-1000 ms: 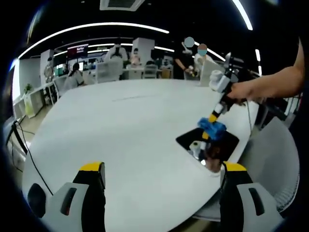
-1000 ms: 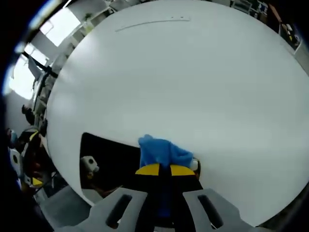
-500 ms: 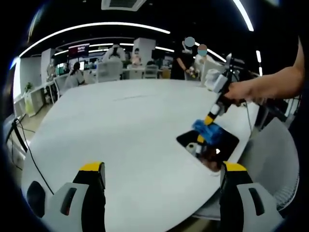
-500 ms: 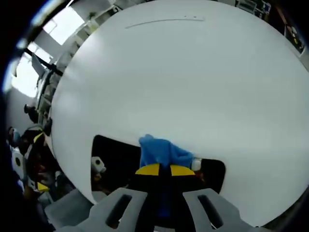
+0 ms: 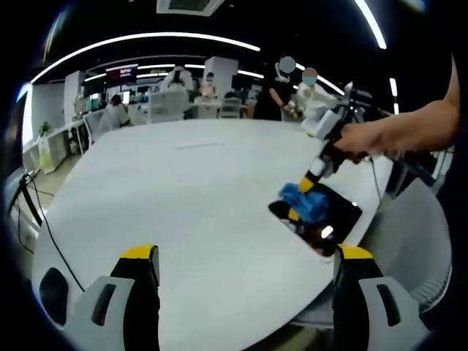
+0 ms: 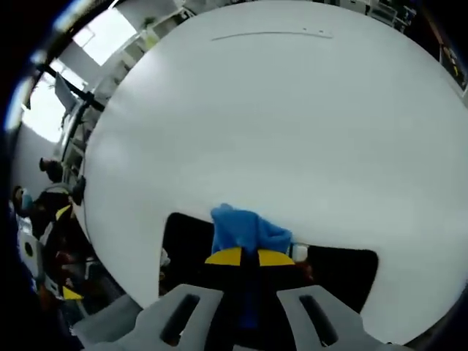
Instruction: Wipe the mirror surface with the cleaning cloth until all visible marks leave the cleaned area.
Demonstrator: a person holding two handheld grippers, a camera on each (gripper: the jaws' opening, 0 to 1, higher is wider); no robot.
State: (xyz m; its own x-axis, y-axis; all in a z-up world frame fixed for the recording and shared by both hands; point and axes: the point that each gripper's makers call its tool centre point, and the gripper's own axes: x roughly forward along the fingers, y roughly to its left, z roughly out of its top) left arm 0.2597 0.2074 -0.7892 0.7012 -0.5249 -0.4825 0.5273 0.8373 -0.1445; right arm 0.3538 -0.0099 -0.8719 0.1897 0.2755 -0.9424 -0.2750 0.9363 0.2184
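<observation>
Cloth [image 6: 245,230] farther across mirror [image 6: 186,238], jaws clamped.

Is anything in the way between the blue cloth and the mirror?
No, nothing visible. The right gripper is shut on the blue cloth, and the cloth sits right on the dark mirror lying flat on the white table.
</observation>
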